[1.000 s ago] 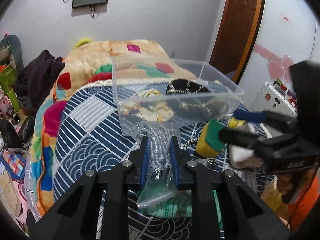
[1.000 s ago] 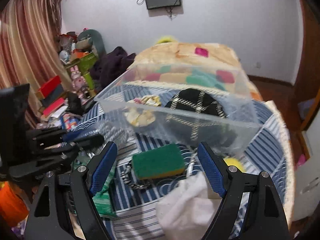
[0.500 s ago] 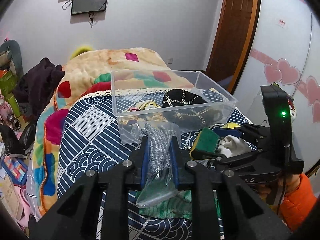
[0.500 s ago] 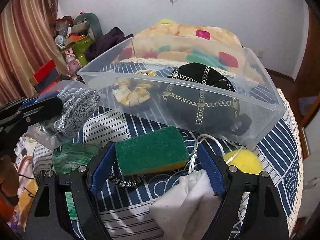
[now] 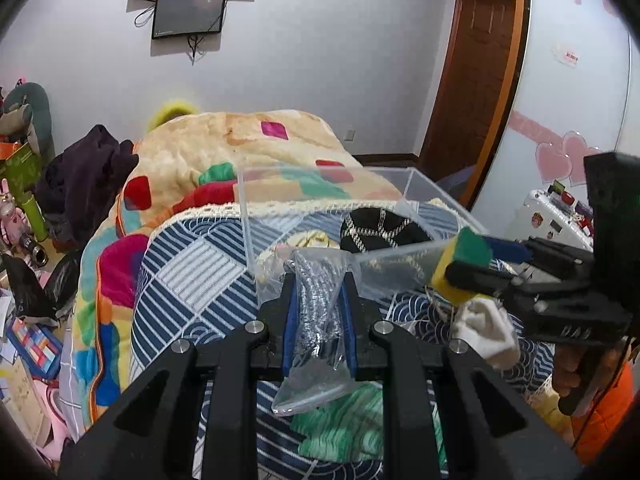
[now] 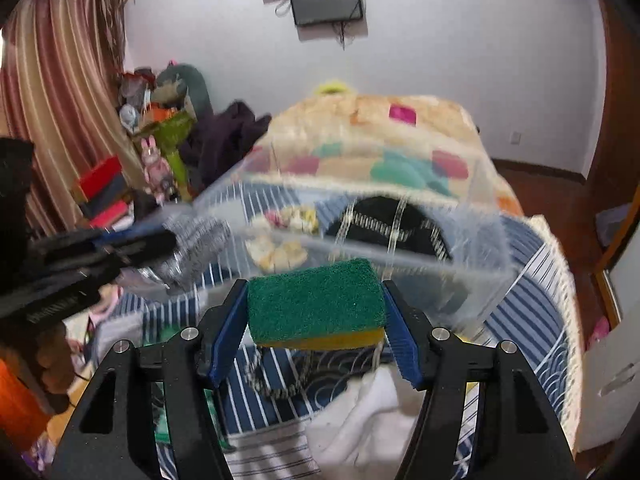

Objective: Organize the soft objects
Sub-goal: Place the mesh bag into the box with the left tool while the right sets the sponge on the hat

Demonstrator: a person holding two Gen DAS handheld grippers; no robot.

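Left gripper [image 5: 318, 320] clamped on bag [image 5: 318, 312], fingers level, pointing forward. Right gripper [image 6: 316, 332] closed on sponge [image 6: 316, 300], raised, reaching in from right; hand [image 5: 576, 372] on handle.

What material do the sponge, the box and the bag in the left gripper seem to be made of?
Sponge: yellow foam under a coarse green scouring layer, matte and fibrous.
Box: clear hard plastic, glossy; the things inside show through its walls.
Bag: thin clear plastic film, creased and shiny; its grey glinting content looks like metal scouring wool, though I cannot be sure.

Bed [image 5: 192, 264], clear bin [image 5: 256, 216], white cloth [image 6: 360, 420]
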